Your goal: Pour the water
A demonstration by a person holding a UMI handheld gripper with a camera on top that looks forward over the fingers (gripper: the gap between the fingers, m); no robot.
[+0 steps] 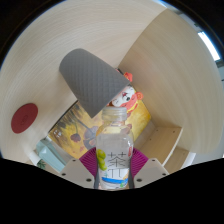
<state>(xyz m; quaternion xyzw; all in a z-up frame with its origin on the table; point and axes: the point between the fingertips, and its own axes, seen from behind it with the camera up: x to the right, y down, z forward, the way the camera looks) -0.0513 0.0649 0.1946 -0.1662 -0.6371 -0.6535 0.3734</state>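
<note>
Currently my claw (113, 162) is clamped on a clear bottle (114, 145); its neck points at a tilted grey cup (93, 80) at eleven o'clock.

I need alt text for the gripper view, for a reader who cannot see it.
A clear water bottle stands between the pink-padded fingers of the hand-held gripper, which press on both its sides. Just beyond it is a tilted grey cup over a round wooden table.
</note>
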